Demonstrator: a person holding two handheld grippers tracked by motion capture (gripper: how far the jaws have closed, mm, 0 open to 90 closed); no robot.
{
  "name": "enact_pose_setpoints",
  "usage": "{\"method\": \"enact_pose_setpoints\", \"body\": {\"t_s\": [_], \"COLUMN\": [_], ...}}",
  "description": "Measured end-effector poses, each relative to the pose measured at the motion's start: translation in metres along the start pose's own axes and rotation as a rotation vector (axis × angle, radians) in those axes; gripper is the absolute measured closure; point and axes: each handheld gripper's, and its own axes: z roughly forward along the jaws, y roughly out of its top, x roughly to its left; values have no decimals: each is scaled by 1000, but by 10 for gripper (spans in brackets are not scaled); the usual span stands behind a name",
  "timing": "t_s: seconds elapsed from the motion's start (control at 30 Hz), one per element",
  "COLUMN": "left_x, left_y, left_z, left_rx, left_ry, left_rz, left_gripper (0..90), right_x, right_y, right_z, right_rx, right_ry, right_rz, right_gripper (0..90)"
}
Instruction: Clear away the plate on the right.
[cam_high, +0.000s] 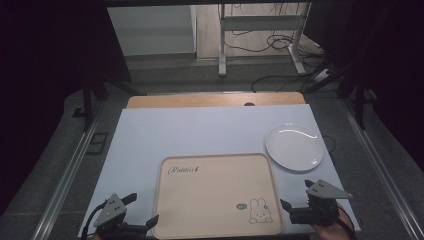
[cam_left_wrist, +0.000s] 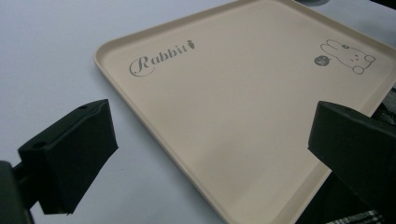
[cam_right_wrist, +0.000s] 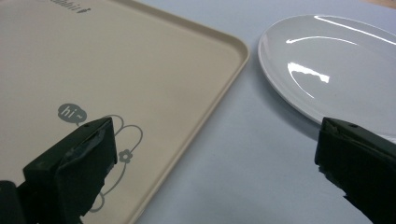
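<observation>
A: Beige tray (cam_high: 217, 195) lies flat on the pale tabletop (cam_high: 200, 132), near the person's edge. "Rabbit" lettering at its far left corner, a small rabbit drawing at its near right. Nothing on it.

B: And the plate?

A: White plate (cam_high: 294, 146) sits on the tabletop just past the tray's far right corner, bare and glossy. In the right gripper view there is a thin strip of tabletop between plate (cam_right_wrist: 327, 60) and tray rim (cam_right_wrist: 224, 74), so close but apart.

B: Tongs?

A: Left tongs (cam_high: 141, 212) stand wide at the tray's near left corner, gripping nothing. In the left gripper view one jaw is over the tabletop and the other over the tray (cam_left_wrist: 243, 116), with the rim running between them. Right tongs (cam_high: 297, 194) also stand wide and empty, just beside the tray's right edge, below the plate. Their own view looks between the rabbit drawing and the plate.

B: Progress?

A: My reading: barely begun. Neither tray nor plate is gripped or lifted. The right tongs sit between both, so I cannot say which they are after. If the plate is meant for the tray, the whole approach, grip and transfer remains.
</observation>
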Motion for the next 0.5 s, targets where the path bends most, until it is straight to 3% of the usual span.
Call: {"method": "enact_pose_setpoints", "body": {"t_s": [0.27,0.5], "left_x": [0,0], "left_y": [0,0], "left_z": [0,-1], "left_rx": [0,2], "left_ry": [4,-10], "left_rz": [-8,-16], "left_gripper": [18,21], "right_x": [-4,-5], "right_y": [3,7], "right_z": [4,7], "right_rx": [-26,-12], "right_ry": [41,3], "right_rz": [21,11], "right_gripper": [0,0]}}
